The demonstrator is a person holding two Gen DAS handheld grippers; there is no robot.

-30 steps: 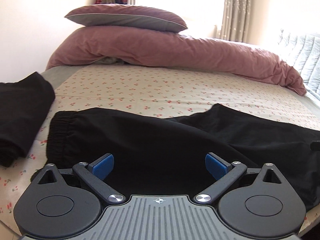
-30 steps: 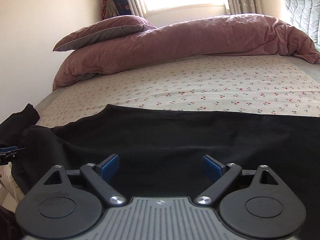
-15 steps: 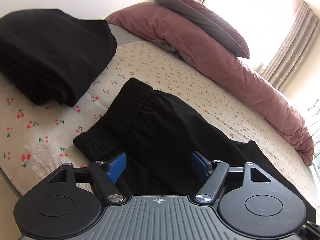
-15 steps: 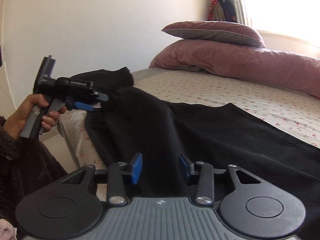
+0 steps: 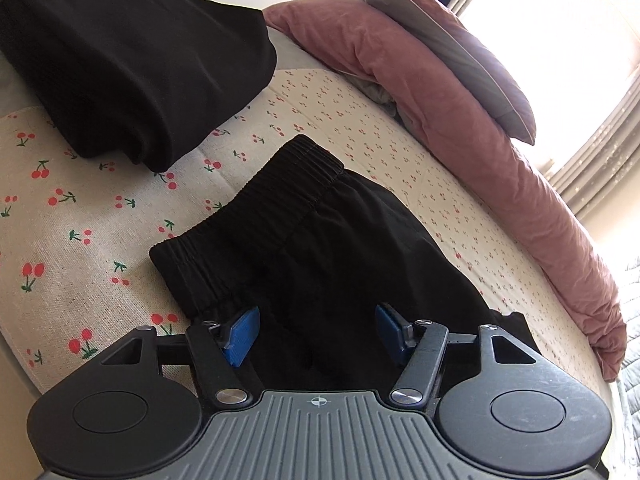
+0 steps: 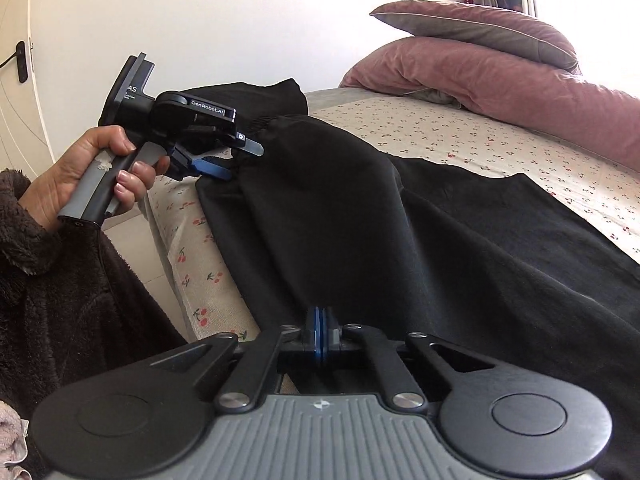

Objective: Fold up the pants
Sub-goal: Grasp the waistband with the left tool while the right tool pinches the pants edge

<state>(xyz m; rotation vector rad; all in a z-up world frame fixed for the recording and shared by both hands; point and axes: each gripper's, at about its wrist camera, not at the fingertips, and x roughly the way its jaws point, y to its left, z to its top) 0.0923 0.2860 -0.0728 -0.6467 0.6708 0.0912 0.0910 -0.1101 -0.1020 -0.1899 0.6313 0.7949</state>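
Black pants (image 5: pixel 320 240) lie spread on the cherry-print bed sheet (image 5: pixel 80 208), elastic waistband (image 5: pixel 280 200) toward the left. My left gripper (image 5: pixel 316 332) hovers at the waistband's near corner. Its jaws are closing, and the blue pads (image 5: pixel 240 332) still stand apart with cloth between them. In the right wrist view a hand (image 6: pixel 100 168) holds that left gripper (image 6: pixel 240 160) at the waistband end of the pants (image 6: pixel 400 240). My right gripper (image 6: pixel 322 332) is shut, pads together on the pants' near edge by the bed side.
A folded black garment (image 5: pixel 140 60) lies left of the waistband. A pink duvet (image 5: pixel 480 128) and pillow (image 5: pixel 460 40) are heaped along the far side by the window. The bed's near edge (image 6: pixel 192 264) drops off beside a brown fleece sleeve (image 6: pixel 60 300).
Both grippers have rolled and shifted along the pants, the left toward the waistband corner. The right jaws went from wide open to fully shut. The left jaws narrowed.
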